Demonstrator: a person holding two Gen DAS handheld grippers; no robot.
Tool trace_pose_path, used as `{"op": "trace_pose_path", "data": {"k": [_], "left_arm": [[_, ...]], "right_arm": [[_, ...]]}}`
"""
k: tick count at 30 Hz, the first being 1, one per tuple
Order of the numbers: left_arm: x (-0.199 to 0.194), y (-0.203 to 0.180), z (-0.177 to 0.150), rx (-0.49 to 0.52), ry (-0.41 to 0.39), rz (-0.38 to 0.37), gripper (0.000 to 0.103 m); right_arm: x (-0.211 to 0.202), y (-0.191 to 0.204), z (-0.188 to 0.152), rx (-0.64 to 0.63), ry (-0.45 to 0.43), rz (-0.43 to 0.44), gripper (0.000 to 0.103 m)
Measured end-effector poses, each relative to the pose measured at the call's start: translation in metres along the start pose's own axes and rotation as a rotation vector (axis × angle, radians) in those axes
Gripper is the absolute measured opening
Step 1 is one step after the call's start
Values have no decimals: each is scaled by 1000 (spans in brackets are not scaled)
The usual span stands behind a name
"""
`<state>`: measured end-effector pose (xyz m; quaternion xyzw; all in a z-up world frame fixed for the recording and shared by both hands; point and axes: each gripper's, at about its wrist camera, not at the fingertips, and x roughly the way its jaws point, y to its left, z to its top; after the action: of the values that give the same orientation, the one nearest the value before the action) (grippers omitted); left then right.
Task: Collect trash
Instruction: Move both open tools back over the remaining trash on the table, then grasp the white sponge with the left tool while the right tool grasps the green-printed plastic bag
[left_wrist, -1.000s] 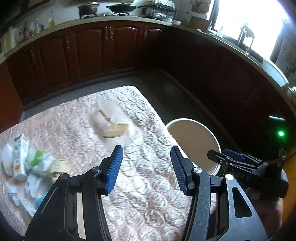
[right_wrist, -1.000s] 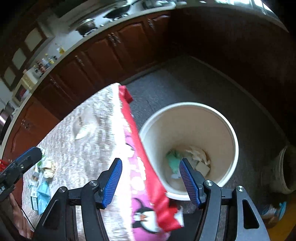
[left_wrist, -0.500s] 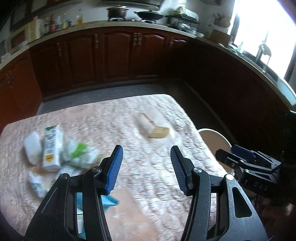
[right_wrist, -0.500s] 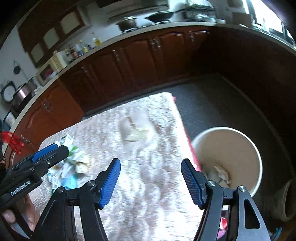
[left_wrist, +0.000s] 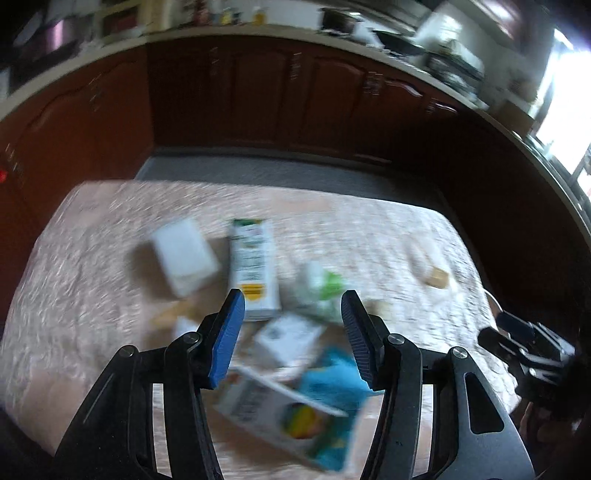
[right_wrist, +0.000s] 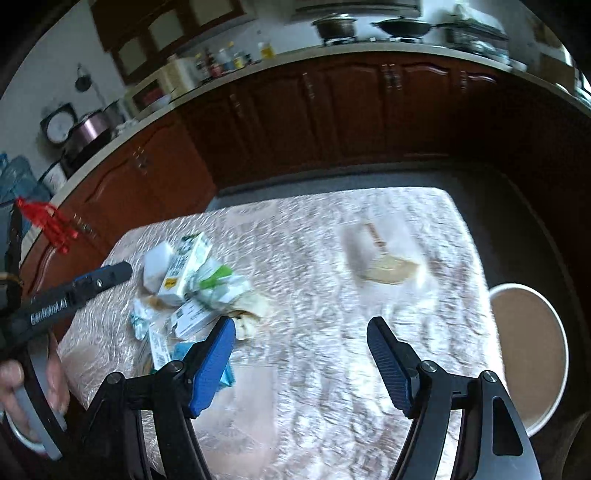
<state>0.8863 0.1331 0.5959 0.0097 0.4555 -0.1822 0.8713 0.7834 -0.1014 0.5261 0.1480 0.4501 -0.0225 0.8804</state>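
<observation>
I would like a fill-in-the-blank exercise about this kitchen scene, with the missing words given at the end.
1. Both the left gripper and the right gripper are ____ and hold nothing.
2. The pile of trash lies on the ____.
3. The round bucket stands on the ____ beside the table.
4. The fingers of the right gripper have pads of ____ colour.

Missing words: open; table; floor; blue

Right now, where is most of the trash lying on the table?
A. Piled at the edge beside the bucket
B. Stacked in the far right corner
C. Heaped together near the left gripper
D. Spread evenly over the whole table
C: the cartons and wrappers cluster on the table by the left gripper, far from the bucket.
</observation>
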Motion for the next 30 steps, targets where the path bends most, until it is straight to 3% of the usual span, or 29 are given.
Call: {"op": "trace_pose_path", "data": {"k": [6,12,19,26,30], "left_arm": [[17,60,9,-108,31,41,53],[47,93,19,-187,72,42,53],[88,109,38,-263,116,46,53],[121,113,46,-283,156,121,53],[129,108,47,-239,153,153,61]], "right_arm": [[41,28,5,-72,59,55,71],[82,50,10,-166,118,90,71],[120,71,27,-267,156,164,71],[162,81,44,-309,222,193,72],[181,86,43,-317,258,208,72]]}}
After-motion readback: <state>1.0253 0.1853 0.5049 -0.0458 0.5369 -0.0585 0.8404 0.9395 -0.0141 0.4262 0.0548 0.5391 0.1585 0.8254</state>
